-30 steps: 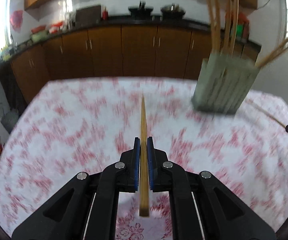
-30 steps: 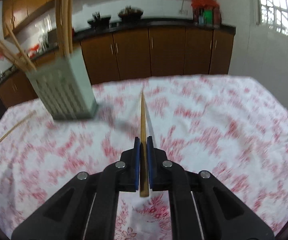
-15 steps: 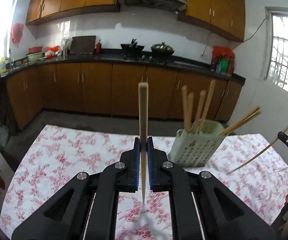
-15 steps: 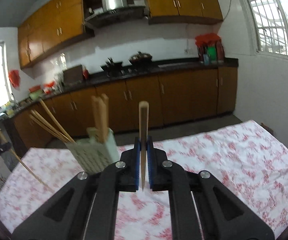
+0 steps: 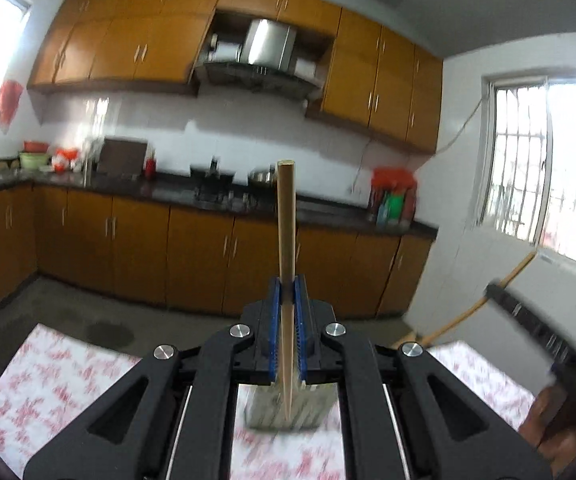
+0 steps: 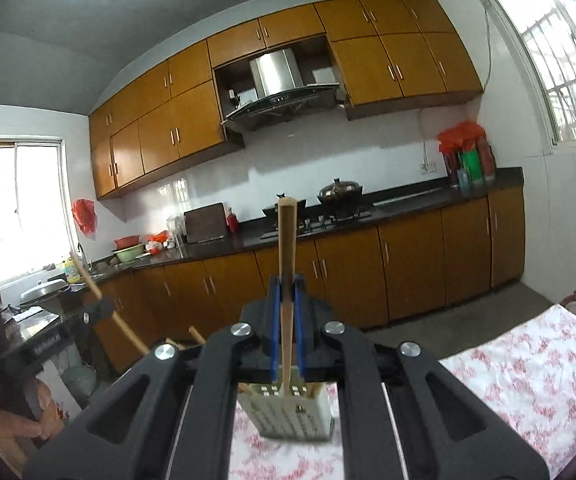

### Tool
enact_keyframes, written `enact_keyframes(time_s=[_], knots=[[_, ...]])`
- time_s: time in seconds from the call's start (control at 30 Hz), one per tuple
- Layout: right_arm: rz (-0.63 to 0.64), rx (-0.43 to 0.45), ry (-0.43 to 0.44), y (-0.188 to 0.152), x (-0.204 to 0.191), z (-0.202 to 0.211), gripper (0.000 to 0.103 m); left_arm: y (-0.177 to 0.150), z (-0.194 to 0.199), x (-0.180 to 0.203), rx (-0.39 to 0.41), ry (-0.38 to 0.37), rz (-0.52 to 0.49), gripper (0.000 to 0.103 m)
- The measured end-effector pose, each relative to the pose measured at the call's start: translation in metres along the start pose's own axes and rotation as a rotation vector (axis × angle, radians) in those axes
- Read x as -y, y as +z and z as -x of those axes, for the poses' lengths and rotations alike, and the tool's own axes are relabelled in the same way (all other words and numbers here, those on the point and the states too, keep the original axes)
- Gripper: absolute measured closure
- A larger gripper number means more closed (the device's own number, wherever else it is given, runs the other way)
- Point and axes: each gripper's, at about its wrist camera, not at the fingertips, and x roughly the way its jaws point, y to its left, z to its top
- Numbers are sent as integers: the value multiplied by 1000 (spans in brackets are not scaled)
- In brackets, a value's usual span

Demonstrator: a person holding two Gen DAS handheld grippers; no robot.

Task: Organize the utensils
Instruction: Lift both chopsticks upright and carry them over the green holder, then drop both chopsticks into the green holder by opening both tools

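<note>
Chopstick (image 5: 286, 240) clamped upright, holder (image 5: 288, 408) beneath

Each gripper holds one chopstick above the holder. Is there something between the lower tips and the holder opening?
Nothing visible blocks them. The left chopstick points down at the pale holder; the right chopstick hangs over the holder too. Chopsticks already inside lean toward its left edge, beside the path.
</note>
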Motion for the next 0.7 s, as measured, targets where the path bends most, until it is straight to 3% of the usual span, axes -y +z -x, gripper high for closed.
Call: enact_keyframes(time_s=[0.17,0.27,0.53,0.6,0.67,0.7], knots=[[25,-21,-31,-9,0,-31,95,5,-27,16,94,28,-20,95],[10,-48,-29,-17,3,-46,95,-7,-47,20,111,63,-51,95],[10,-114,-24,-33,6,-69,93,-49,-82,3,-8,65,-6,95],[11,-111,-30,-33,6,-70,84,-50,-80,-3,-17,64,9,94],[7,-102,-35,-32,7,-66,77,-45,-74,-8,-13,59,20,90],[5,-95,-37,-30,7,-63,76,-43,-71,-8,-9,59,23,82]])
